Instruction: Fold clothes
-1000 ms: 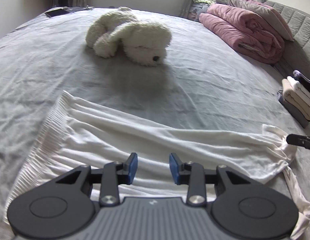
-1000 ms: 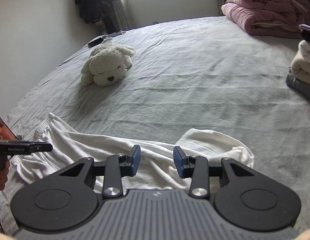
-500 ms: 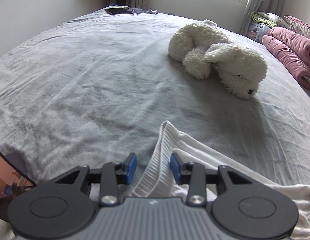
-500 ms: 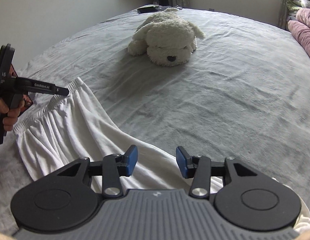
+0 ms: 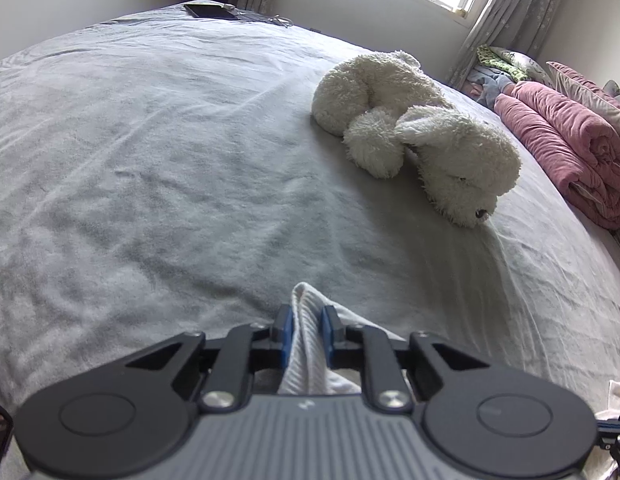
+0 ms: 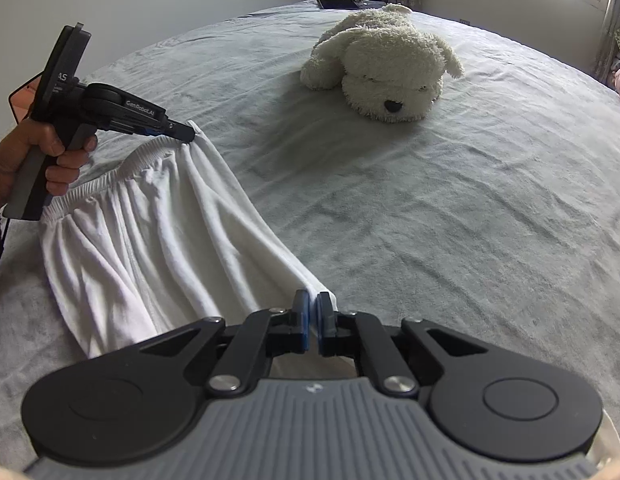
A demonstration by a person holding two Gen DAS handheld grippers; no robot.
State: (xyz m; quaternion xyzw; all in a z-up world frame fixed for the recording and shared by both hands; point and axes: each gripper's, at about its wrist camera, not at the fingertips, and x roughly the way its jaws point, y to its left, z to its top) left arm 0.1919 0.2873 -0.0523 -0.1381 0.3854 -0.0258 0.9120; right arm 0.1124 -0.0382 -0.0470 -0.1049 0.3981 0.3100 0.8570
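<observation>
White pleated garment [image 6: 141, 240] – elastic waistband, spread on grey bed, corners pinched

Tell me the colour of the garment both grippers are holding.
White. The garment shows best in the right wrist view, spread on the grey bed.

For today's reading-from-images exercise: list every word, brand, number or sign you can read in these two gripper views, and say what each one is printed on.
"GenRobot.AI" is printed in white on the black arm of the left gripper, seen in the right wrist view.
"AS" is printed on the flat black panel at the back of that same gripper; further letters below it are too small to read.
A small white logo mark sits on the right gripper body; it is not legible as text.
</observation>
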